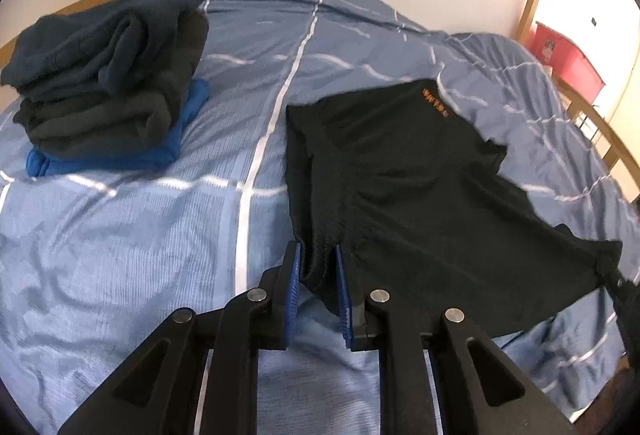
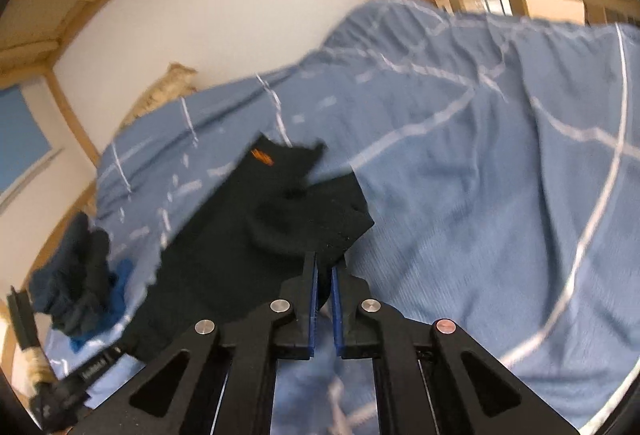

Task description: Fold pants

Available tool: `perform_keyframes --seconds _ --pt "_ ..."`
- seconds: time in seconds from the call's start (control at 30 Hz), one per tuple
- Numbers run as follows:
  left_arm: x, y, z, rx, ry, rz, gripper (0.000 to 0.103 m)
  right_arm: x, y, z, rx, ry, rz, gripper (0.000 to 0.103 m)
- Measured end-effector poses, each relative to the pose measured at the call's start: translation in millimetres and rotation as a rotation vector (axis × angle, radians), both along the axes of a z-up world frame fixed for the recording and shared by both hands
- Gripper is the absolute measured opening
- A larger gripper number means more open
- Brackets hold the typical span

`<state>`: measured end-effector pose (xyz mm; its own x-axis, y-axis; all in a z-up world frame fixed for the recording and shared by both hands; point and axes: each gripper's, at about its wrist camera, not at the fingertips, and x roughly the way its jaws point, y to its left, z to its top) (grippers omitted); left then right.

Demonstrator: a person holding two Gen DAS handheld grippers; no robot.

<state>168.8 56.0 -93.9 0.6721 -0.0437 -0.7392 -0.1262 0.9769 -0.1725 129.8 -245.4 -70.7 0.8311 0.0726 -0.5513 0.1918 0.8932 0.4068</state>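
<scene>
On the blue striped duvet (image 1: 160,235), both the left gripper (image 1: 316,259) and right gripper (image 2: 325,267) pinch the black shorts (image 1: 400,163); their orange lettering (image 1: 437,102) is unreadable.

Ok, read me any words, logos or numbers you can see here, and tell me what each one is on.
Orange lettering on the black shorts: there, but too blurred and distorted to read in either view.
Sticker or mark on the red bin: too small to read.
Small white print on a black strap in the right wrist view: too blurred to read.
Nothing else carries text.
</scene>
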Motion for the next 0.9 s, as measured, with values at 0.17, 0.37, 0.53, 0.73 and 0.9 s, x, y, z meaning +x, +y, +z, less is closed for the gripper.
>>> perform_keyframes --seconds 0.17,0.37,0.53,0.73,0.9 --pt "19.2 -1.1 42.2 0.004 -0.063 -0.013 0.017 33.1 -4.8 42.0 0.009 -0.072 0.024 0.006" --pt "67.8 4.2 73.2 0.033 -0.07 -0.012 0.016 101.4 0.1 82.9 -0.046 -0.091 0.084 0.006" --pt "117.0 14.8 83.8 0.033 -0.03 0.023 0.016 173.5 8.2 96.0 -0.092 -0.034 0.119 0.006" --pt "167.2 22.8 75.0 0.062 0.01 0.057 0.016 251.5 21.8 83.3 -0.126 0.038 0.161 0.006" --pt "207.3 32.6 46.4 0.071 0.082 0.087 0.016 312.7 42.0 53.8 -0.162 0.099 0.211 0.006"
